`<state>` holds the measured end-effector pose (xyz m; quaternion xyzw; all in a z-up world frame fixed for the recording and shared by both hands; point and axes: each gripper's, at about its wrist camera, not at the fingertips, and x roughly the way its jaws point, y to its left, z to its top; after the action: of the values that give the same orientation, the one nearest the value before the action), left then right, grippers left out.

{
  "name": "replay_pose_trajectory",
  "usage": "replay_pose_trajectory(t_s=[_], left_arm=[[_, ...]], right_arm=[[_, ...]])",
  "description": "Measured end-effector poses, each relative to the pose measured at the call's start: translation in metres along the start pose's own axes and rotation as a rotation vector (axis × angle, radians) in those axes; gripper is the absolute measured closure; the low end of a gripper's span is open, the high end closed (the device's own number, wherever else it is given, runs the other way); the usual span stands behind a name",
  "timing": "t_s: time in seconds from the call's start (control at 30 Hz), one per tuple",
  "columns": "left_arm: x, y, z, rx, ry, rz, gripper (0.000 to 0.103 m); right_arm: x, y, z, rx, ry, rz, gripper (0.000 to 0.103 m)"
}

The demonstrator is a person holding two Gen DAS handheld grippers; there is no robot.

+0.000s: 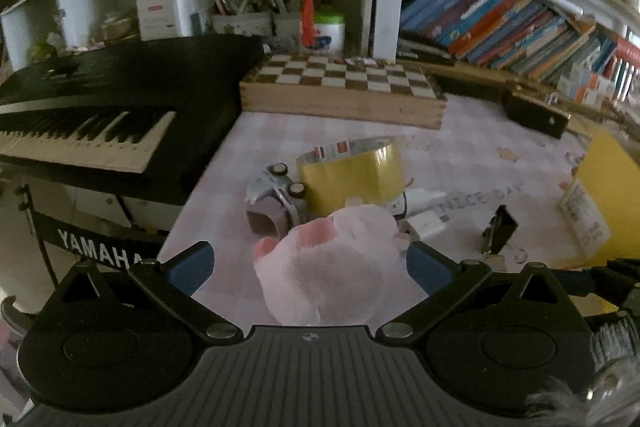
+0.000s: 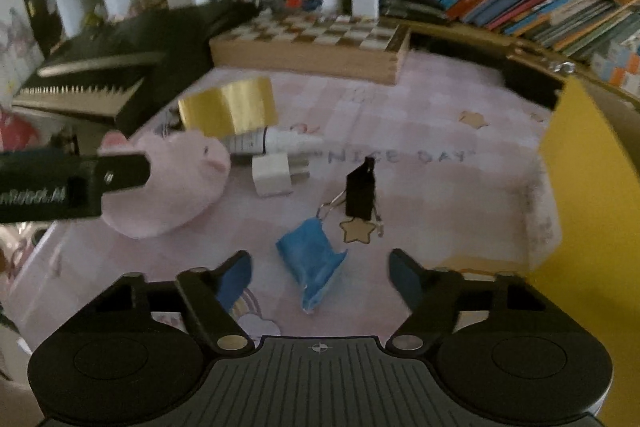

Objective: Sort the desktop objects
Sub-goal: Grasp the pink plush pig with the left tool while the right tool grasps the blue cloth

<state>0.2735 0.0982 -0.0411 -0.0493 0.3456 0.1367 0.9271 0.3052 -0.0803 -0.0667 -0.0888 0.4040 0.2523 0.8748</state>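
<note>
Figure: two hand-held tongs over a pink checked table (image 2: 420, 131), each seen from its own wrist camera.

Left tongs (image 1: 310, 269): spread wide around a pink plush toy (image 1: 332, 267); both blue pads (image 1: 192, 267) stand clear of the plush, and the toy lies on the table. In the right wrist view the same tongs (image 2: 120, 175) reach in from the left edge over the plush toy (image 2: 172, 187).

Right tongs (image 2: 318, 275): about half spread, with a small blue pouch (image 2: 312, 263) lying on the table between the pads (image 2: 234, 279) and apart from both.

Places relative to the plush toy: a gold tape roll (image 1: 352, 179) stands just behind it, with a silver toy car (image 1: 272, 191) beside the roll toward the keyboard (image 1: 88, 131). A white charger plug (image 2: 272, 175) lies just beside the toy, away from the keyboard, and a white tube (image 2: 276, 141) lies behind the plug. A black binder clip (image 2: 362, 191) stands farther out on that side, just behind the pouch. A yellow box (image 2: 588, 187) is well apart at the table's far edge. A chessboard box (image 1: 344, 87) sits well behind the roll.
</note>
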Motion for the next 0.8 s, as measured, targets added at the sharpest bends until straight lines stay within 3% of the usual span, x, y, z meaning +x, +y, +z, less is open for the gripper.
replay_pose_trajectory(t_s=[0.3, 0.4, 0.43, 0.6, 0.8], left_arm=[[0.045, -0.013, 0.002, 0.049, 0.073, -0.013, 0.0], [0.053, -0.017, 0.001, 0.066, 0.088, 0.005, 0.001], [0.054, -0.018, 0.0, 0.074, 0.095, 0.009, 0.001], [0.047, -0.014, -0.002, 0.059, 0.108, -0.034, 0.019], [0.019, -0.002, -0.008, -0.03, 0.117, -0.107, 0.026]], right_arm=[[0.02, 0.001, -0.002, -0.072, 0.015, 0.021, 0.042], [0.021, 0.003, -0.001, -0.097, 0.001, 0.042, 0.051], [0.02, 0.004, -0.001, -0.111, -0.003, 0.051, 0.059], [0.015, 0.005, -0.003, -0.138, 0.002, 0.055, 0.069], [-0.009, 0.0, -0.004, -0.096, -0.025, 0.05, 0.07]])
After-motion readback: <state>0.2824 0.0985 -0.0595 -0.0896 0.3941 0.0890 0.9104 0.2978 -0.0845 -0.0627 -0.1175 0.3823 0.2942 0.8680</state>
